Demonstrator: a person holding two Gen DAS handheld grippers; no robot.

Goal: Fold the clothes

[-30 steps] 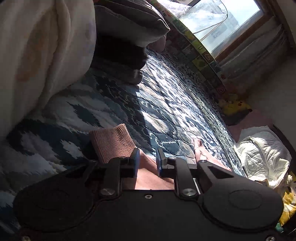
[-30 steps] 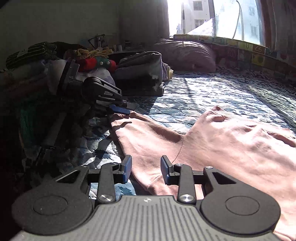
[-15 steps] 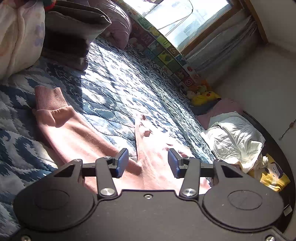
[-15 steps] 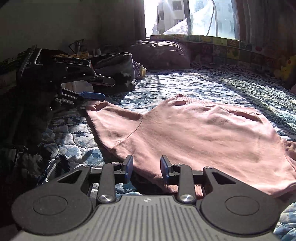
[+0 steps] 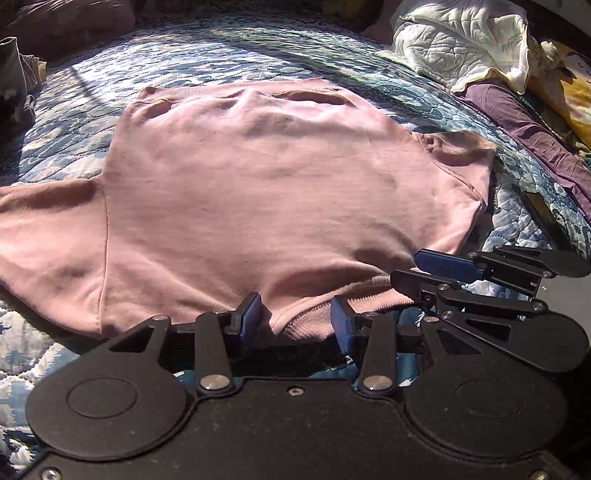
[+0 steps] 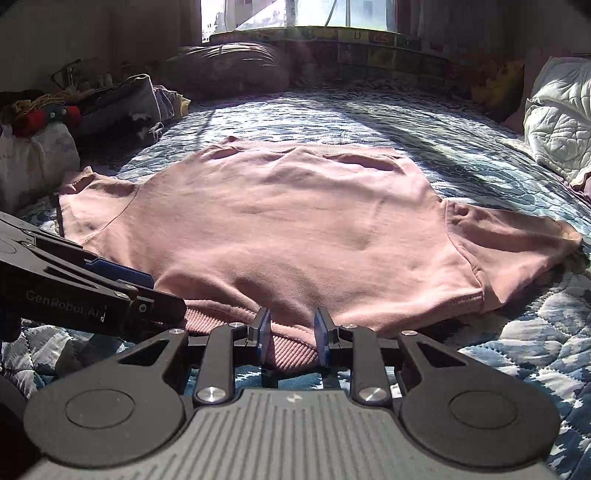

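A blue patterned quilt, a white quilted blanket, a dark pillow by the window.

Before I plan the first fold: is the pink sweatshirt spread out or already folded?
Spread out. The sweatshirt lies flat on the quilt, body open, both sleeves out sideways, no part folded over.

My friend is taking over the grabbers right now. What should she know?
Left gripper: open, jaws either side of the ribbed edge nearest you on the pink sweatshirt, not closed on it.
Right gripper: also open around that same ribbed edge, just beside the left one.
The sweatshirt lies spread flat on the blue patterned quilt, one sleeve out to each side.
Done: it is laid out and mostly smooth.
Left: no fold is made yet. Probably close both grippers on that near edge, then start folding.
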